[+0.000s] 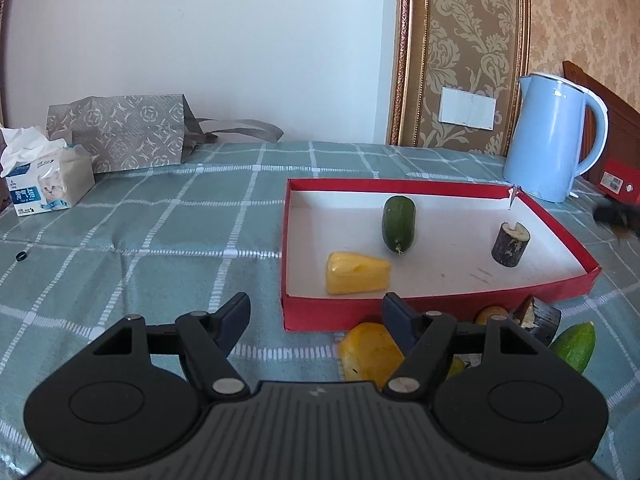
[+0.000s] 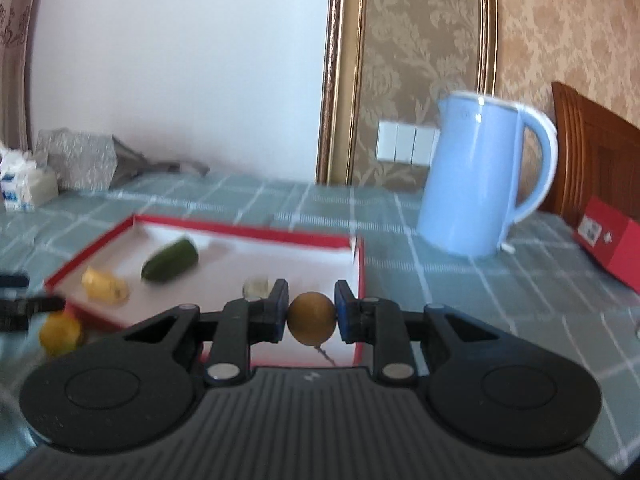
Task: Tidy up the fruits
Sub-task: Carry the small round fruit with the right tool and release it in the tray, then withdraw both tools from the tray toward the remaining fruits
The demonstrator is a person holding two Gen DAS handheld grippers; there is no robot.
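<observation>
- A small round brown fruit (image 2: 311,323) is clamped between the pads of the right gripper (image 2: 311,316), above the near edge of the red tray (image 2: 248,229).
- The left gripper (image 1: 314,316) is held with jaws apart and nothing between them, in front of the tray.
- A green cucumber piece (image 1: 399,224), a yellow chunk (image 1: 356,279) and what seems a bark-covered stub (image 1: 511,244) are seen inside the tray.

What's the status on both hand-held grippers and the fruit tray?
Left hand-held gripper open, empty. Right hand-held gripper shut on round brown fruit. Red tray holds three pieces. Path clear.
</observation>
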